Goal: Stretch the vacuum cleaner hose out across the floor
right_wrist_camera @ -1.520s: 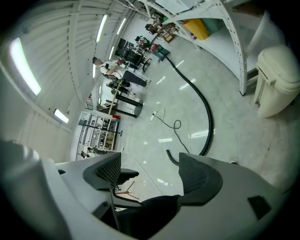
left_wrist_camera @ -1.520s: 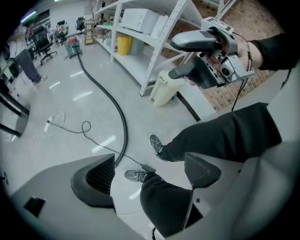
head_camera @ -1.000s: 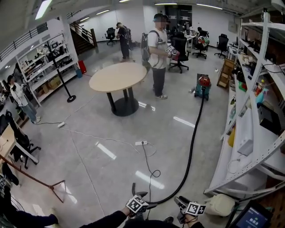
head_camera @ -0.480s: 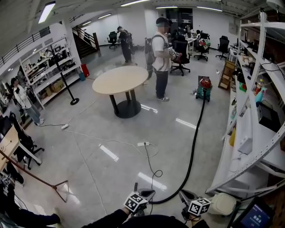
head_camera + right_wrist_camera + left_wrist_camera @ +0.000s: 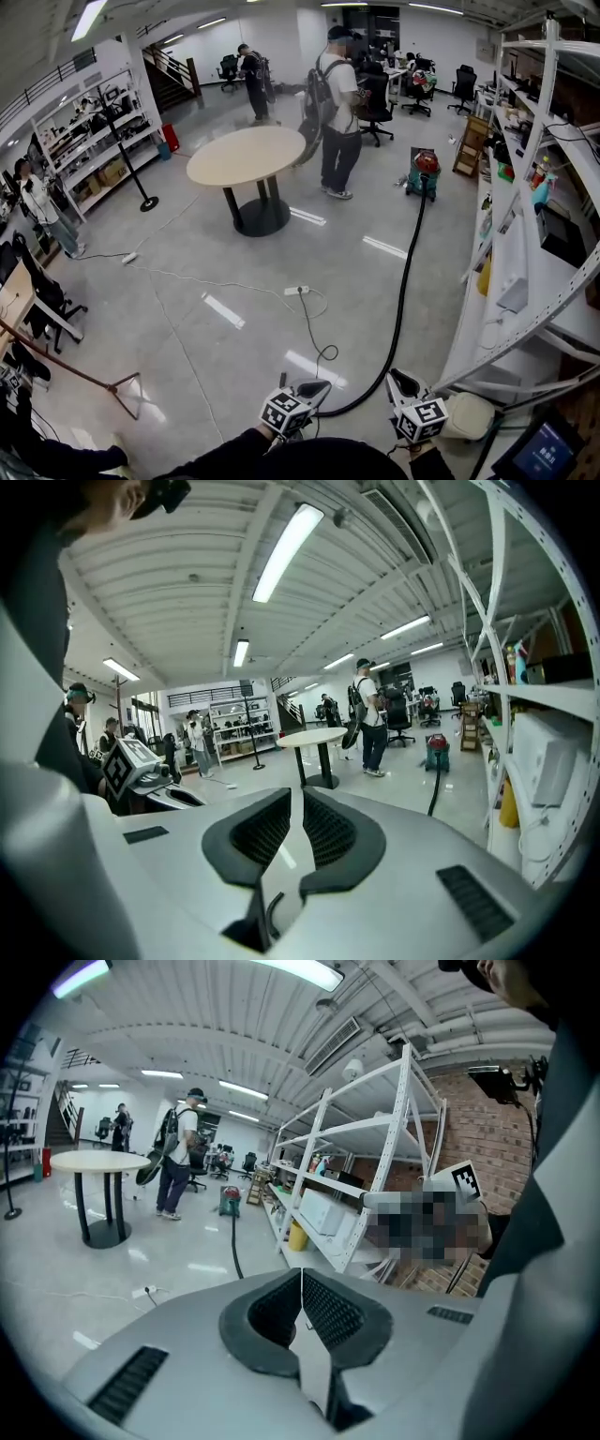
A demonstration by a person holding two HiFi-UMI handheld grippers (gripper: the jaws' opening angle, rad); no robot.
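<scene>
A glossy grey floor [image 5: 187, 309] is lit by ceiling strips [image 5: 91, 17]; white shelving [image 5: 525, 272] is seen right of the round table [image 5: 247, 153], stairs [image 5: 171, 80] beyond it.

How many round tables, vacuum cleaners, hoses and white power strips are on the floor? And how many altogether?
Round table: 1
Vacuum cleaner: 1
Black hose: 1
White power strips: 2
Total: 5

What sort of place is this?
Probably an open-plan office doubling as a lab or workshop: office chairs at the back, metal shelves along the walls, and a round table in the middle.
</scene>
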